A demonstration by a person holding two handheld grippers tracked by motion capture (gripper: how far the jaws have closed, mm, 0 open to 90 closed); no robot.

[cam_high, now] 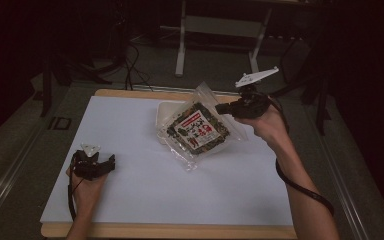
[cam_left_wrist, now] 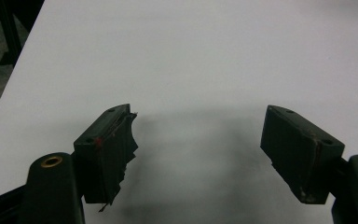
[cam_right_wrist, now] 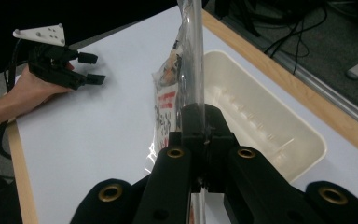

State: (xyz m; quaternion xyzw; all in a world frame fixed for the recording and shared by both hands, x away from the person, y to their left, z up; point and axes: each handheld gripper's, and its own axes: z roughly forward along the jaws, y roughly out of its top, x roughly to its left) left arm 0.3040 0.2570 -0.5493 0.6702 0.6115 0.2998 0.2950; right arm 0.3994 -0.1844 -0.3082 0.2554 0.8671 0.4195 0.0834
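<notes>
A clear plastic bag (cam_high: 198,127) holding a dark green printed snack pack with a red label hangs tilted above the white table top. My right gripper (cam_high: 225,108) is shut on the bag's clear upper edge, and the bag's lower corner is close to the table. In the right gripper view the jaws pinch the bag (cam_right_wrist: 192,70) edge-on, with my right gripper (cam_right_wrist: 204,133) closed tight around the film. My left gripper (cam_high: 111,161) rests on the table at the front left, open with nothing between its fingers. Its open jaws frame my left gripper (cam_left_wrist: 200,140) over bare table.
A shallow cream tray (cam_high: 164,111) sits at the back middle, partly behind the bag, and its empty inside shows as the tray (cam_right_wrist: 265,116). The white board (cam_high: 130,190) lies on a wooden table with its edge (cam_right_wrist: 279,70) beyond. Floor cables and desk legs lie behind.
</notes>
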